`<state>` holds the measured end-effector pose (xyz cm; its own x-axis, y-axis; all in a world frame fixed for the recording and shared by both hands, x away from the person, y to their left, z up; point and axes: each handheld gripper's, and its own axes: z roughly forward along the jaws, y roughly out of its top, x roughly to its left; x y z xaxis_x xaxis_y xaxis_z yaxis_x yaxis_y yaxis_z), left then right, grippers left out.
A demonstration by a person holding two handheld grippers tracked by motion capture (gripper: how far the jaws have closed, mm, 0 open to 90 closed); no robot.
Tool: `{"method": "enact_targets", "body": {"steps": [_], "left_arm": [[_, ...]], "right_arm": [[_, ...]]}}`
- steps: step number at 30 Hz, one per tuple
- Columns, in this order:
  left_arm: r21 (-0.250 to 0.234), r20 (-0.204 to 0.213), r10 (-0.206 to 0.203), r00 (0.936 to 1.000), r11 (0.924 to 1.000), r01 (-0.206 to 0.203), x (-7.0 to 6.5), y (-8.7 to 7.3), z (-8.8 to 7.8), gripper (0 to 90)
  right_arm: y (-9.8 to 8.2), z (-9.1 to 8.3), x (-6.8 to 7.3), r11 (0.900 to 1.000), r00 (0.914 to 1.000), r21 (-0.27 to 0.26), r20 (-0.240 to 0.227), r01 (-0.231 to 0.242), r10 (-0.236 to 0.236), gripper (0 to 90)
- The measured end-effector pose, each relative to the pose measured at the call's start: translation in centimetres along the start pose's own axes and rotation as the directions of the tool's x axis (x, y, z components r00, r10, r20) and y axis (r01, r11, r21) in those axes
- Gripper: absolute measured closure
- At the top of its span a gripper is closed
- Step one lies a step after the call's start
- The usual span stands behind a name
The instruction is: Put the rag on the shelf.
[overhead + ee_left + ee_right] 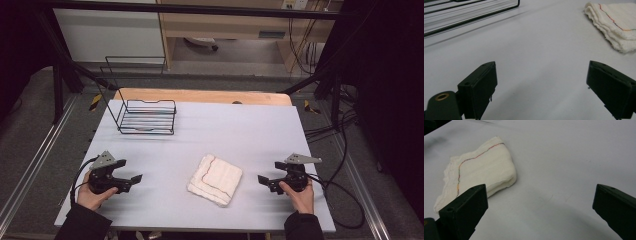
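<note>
Towel (215, 179), folded, looks soft, light and floppy; pinch all layers at a folded edge. Fingers on both your grippers stand apart, empty.

One folded cloth (215, 180), one wire rack (147, 117)

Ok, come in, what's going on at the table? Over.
Left gripper open, right gripper open, both holding nothing. Folded towel flat between them. Wire basket at the back left. Nothing in the way.
</note>
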<state>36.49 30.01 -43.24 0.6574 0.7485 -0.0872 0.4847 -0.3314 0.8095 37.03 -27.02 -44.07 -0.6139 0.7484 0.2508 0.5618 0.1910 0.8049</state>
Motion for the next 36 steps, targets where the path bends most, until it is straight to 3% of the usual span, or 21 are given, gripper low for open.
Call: {"method": "enact_targets", "body": {"steps": [19, 30, 36], "left_arm": [[0.006, 0.004, 0.004, 1.0000, 1.0000, -0.004, -1.2, 0.7, 0.6, 12.4], [0.018, 0.029, 0.007, 0.9995, 0.9998, -0.007, -3.8, 2.2, 1.9, 18.5], [0.041, 0.051, 0.043, 0.9978, 0.9982, -0.045, -6.0, 3.3, 3.2, 23.0]], "right_arm": [[0.0, 0.1, 0.1, 1.000, 1.0000, 0.012, 0.006, -0.001, 0.001, 0.5], [0.0, 0.2, 0.3, 1.000, 0.9999, 0.017, 0.013, 0.002, -0.002, 0.5], [0.0, 0.2, 0.4, 1.000, 0.9999, 0.017, 0.012, 0.000, 0.000, 0.5]]}}
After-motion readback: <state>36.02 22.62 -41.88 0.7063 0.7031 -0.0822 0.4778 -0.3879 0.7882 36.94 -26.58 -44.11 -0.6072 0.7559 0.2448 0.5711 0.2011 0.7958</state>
